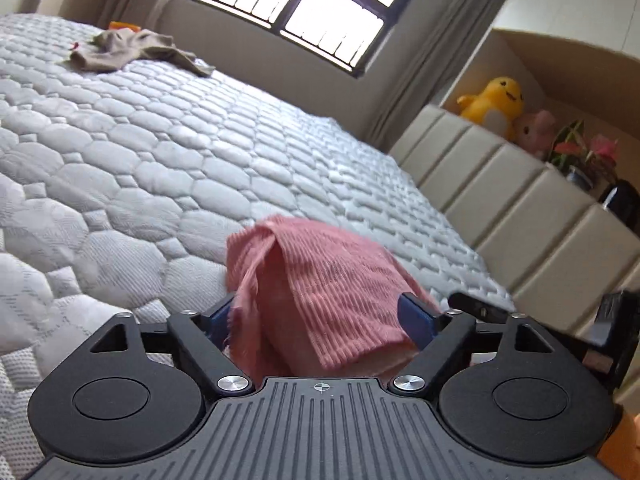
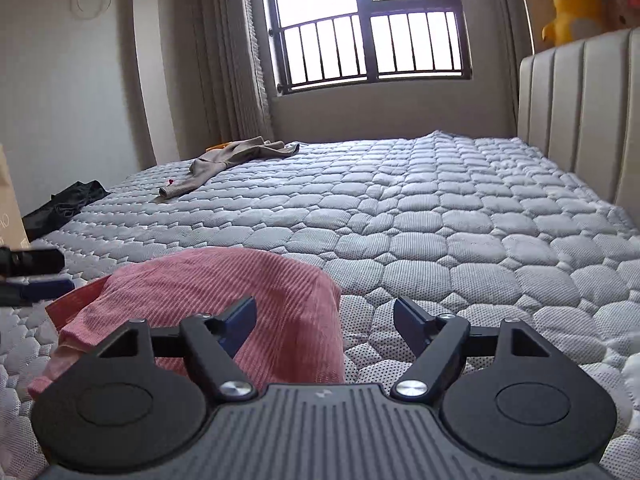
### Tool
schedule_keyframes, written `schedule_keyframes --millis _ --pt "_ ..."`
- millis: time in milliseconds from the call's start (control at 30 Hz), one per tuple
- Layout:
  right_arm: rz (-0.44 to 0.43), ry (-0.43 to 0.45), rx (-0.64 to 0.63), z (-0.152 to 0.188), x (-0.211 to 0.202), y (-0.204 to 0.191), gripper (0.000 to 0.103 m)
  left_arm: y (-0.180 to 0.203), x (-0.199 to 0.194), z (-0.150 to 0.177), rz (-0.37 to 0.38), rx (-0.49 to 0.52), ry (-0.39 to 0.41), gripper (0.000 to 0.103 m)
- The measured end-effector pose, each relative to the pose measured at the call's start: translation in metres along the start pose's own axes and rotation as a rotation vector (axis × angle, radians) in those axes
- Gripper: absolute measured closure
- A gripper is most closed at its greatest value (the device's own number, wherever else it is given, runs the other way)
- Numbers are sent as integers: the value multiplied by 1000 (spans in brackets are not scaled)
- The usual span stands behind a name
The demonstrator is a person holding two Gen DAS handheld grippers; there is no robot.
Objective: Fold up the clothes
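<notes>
A pink ribbed garment (image 1: 320, 288) lies bunched on the grey quilted mattress (image 1: 160, 152). My left gripper (image 1: 320, 316) is open, its blue-padded fingers spread wide on either side of the pink bundle, which fills the gap between them. In the right wrist view the same pink garment (image 2: 240, 292) lies at lower left. My right gripper (image 2: 324, 320) is open, its left finger over the garment's right edge, its right finger over bare mattress (image 2: 440, 208). The left gripper's fingertip (image 2: 40, 288) shows at the far left edge.
A beige garment (image 1: 132, 50) lies crumpled at the far side of the bed, also in the right wrist view (image 2: 228, 160). A dark garment (image 2: 64, 204) lies at the bed's left edge. A padded headboard (image 1: 520, 208) with plush toys (image 1: 496, 104) stands right. A window (image 2: 368, 20) is behind.
</notes>
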State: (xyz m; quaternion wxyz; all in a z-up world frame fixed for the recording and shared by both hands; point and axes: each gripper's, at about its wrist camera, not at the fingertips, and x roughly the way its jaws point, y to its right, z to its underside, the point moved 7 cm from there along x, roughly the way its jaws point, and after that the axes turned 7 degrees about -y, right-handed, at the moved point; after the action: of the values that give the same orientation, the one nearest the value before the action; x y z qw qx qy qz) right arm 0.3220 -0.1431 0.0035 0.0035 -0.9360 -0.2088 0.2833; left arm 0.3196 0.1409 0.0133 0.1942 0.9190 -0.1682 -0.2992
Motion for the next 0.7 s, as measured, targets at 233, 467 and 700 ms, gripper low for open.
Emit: schedule_keyframes --millis 233,467,700 --pt "-263 -107 -205 16 14 -106 20 29 8 -27 120 101 10 9" --pt "-253 -135 -460 46 37 -162 15 -26 28 3 -23 -18 -92 9" --pt "-191 -101 -270 11 3 -102 0 -42 15 12 -105 -31 -61 9"
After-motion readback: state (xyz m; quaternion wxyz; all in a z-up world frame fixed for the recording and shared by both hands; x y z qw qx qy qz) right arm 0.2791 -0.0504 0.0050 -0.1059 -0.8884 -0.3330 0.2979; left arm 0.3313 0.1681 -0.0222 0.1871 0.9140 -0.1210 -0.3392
